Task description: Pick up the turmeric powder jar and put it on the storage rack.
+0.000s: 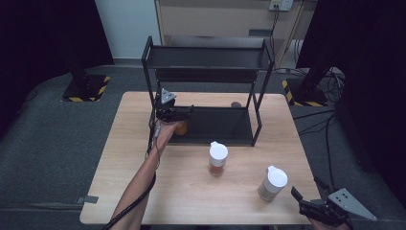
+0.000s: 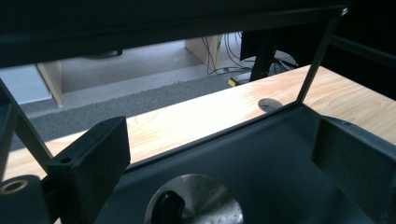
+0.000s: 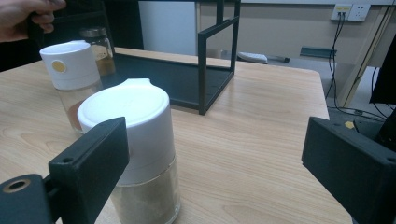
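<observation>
A glass jar with amber contents (image 1: 181, 128) stands on the lower shelf of a black two-tier rack (image 1: 258, 117) at its left end. My left gripper (image 1: 184, 111) hovers just above it, open; its silver lid (image 2: 201, 203) lies below and between the wide jaws, untouched. Two white-capped jars stand on the wooden table: one with orange-brown contents (image 1: 218, 158) in the middle, one with pale contents (image 1: 273, 183) near the front right. My right gripper (image 1: 306, 190) waits open at the front right corner, and the pale jar (image 3: 135, 140) sits just beyond its left jaw.
The rack's upper shelf (image 1: 206, 57) overhangs the left gripper closely. A round cable hole (image 1: 235, 104) lies in the tabletop behind the rack. In the right gripper view, the hand (image 3: 23, 16) holding the other gripper hovers over the metal-lidded jar (image 3: 95, 46).
</observation>
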`<action>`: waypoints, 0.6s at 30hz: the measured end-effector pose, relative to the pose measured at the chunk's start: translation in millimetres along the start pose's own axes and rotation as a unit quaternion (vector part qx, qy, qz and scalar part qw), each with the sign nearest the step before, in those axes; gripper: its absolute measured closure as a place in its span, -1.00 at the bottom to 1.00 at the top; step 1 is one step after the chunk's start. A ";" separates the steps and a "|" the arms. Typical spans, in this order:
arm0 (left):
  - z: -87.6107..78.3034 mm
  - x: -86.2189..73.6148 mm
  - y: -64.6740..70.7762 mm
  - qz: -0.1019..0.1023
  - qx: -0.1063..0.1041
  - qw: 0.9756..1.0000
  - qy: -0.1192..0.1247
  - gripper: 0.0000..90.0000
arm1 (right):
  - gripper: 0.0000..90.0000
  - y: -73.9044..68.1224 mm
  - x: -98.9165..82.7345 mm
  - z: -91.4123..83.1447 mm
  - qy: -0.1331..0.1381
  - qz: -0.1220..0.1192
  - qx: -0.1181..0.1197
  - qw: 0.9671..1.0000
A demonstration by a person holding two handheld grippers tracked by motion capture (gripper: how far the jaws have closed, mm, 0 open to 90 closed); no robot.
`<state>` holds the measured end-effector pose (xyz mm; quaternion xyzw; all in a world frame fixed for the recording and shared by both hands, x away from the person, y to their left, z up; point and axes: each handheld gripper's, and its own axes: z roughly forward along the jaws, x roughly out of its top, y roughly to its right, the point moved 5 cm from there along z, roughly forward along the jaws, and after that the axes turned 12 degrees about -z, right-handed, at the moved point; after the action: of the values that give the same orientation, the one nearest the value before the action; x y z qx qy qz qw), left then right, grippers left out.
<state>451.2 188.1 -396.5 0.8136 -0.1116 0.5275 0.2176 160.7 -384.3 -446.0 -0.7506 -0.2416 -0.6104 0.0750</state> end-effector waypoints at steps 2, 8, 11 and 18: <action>-4.7 4.2 1.0 0.003 -0.005 1.000 0.003 -0.93 | -0.83 0.0 0.1 0.1 0.000 0.000 0.000 1.000; -17.2 13.6 2.2 0.004 -0.020 1.000 0.009 -0.94 | -0.83 -0.3 0.2 -0.1 0.000 -0.001 0.000 1.000; -24.4 17.3 0.6 -0.001 -0.028 0.999 0.014 -0.94 | -0.83 -0.3 0.2 0.1 0.000 -0.001 -0.001 1.000; -44.2 25.5 0.4 -0.001 -0.042 0.999 0.026 -0.95 | -0.83 -0.5 0.4 0.3 -0.001 -0.001 -0.001 1.000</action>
<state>426.0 209.8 -357.8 0.7898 -0.1274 0.5430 0.2551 160.7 -383.6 -445.8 -0.7513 -0.2418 -0.6096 0.0735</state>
